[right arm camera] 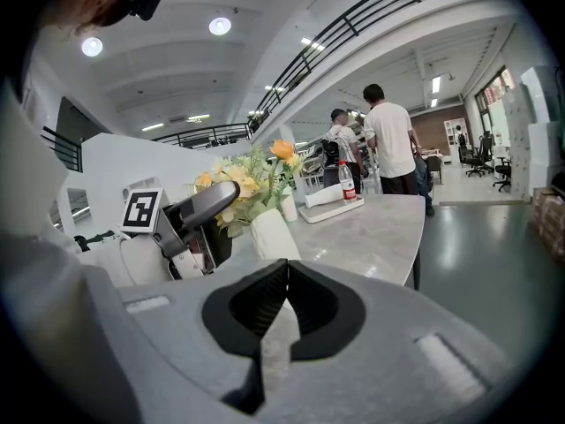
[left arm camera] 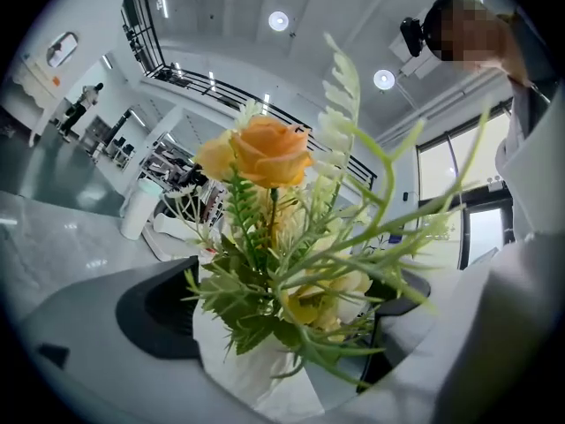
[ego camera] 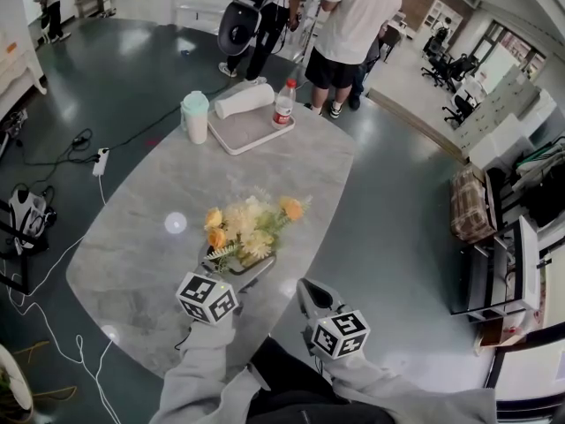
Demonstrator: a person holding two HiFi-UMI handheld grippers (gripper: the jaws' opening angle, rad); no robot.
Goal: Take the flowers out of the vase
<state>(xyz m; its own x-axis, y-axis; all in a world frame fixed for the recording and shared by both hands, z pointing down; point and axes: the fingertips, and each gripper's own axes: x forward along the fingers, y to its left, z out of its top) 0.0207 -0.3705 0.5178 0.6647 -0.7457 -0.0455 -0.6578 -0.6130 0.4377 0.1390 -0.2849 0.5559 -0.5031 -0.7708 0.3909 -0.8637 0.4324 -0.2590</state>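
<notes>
A bunch of orange, yellow and cream flowers [ego camera: 252, 223] with green sprigs stands in a white vase [left arm camera: 238, 360] near the front of the marble table [ego camera: 141, 237]. My left gripper [ego camera: 240, 268] has one jaw on each side of the vase and is shut on it. In the left gripper view an orange rose [left arm camera: 269, 148] rises right above the jaws. My right gripper [ego camera: 311, 291] hangs off the table's front right edge, shut and empty. In the right gripper view the vase [right arm camera: 274, 234] and the left gripper [right arm camera: 207, 215] lie ahead and to the left.
At the table's far end a white tray [ego camera: 238, 135] carries a red-labelled bottle [ego camera: 283, 102] and a lying white roll [ego camera: 244, 101]. A lidded white cup [ego camera: 195, 117] stands beside it. People [ego camera: 353, 25] stand beyond. A power strip [ego camera: 100, 160] and cables lie on the floor at left.
</notes>
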